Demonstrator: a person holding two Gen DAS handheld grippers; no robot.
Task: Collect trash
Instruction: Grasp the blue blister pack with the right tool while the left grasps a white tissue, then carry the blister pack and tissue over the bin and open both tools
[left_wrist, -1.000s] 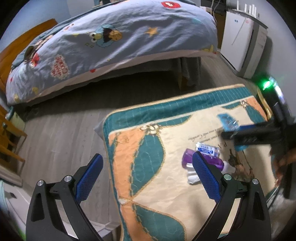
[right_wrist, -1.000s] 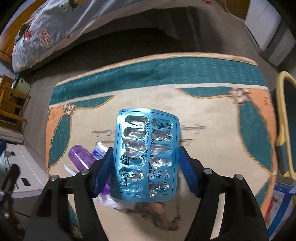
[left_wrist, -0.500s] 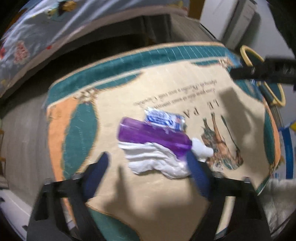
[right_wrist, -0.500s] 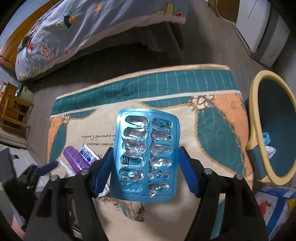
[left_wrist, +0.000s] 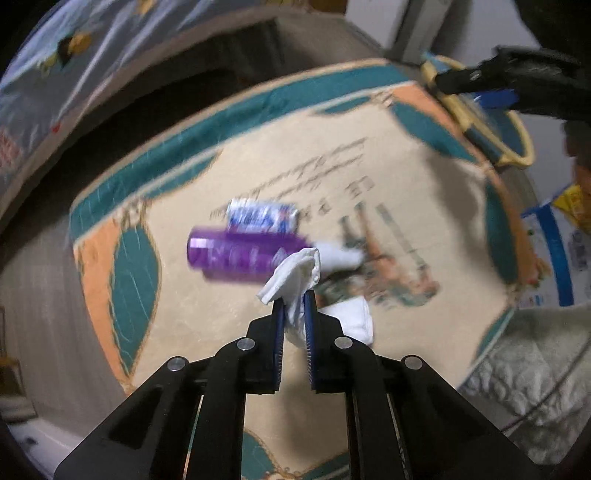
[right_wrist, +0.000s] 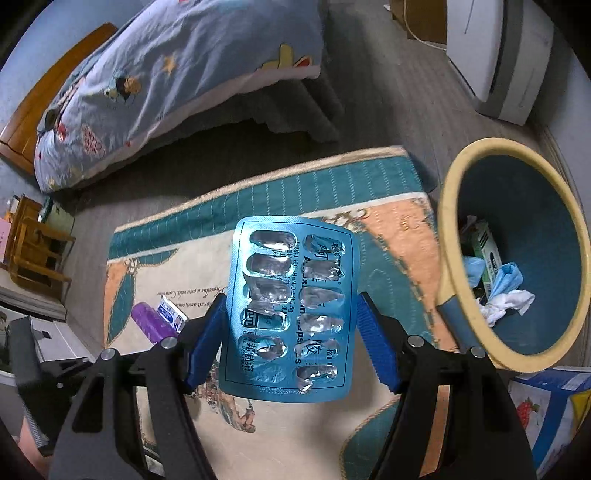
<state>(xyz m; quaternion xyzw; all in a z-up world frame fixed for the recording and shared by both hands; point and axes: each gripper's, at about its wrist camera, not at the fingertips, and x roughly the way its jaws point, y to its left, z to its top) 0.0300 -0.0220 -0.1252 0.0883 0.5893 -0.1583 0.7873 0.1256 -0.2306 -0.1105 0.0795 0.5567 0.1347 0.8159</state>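
My left gripper (left_wrist: 294, 295) is shut on a crumpled white tissue (left_wrist: 295, 273) and holds it just above the rug (left_wrist: 406, 206). A purple bottle (left_wrist: 236, 254) and a small blue-and-white packet (left_wrist: 260, 216) lie on the rug beyond it. My right gripper (right_wrist: 290, 310) is shut on an empty blue blister pack (right_wrist: 291, 314), held above the rug (right_wrist: 295, 192) to the left of the trash bin (right_wrist: 450, 236). The bin is teal inside with a yellow rim and holds paper, a box and a blue mask. The purple bottle (right_wrist: 149, 321) also shows in the right wrist view.
A bed with a blue cartoon quilt (right_wrist: 166, 74) stands beyond the rug. A white appliance (right_wrist: 506, 62) is at the far right, wooden furniture (right_wrist: 33, 251) at the left. A blue carton (right_wrist: 546, 406) sits by the bin. A grey fluffy mat (left_wrist: 528, 376) lies right of the rug.
My left gripper has dropped to the rug and shut on the white tissue, lifting it off the bottle. My right gripper has carried the blister pack rightward toward the bin.
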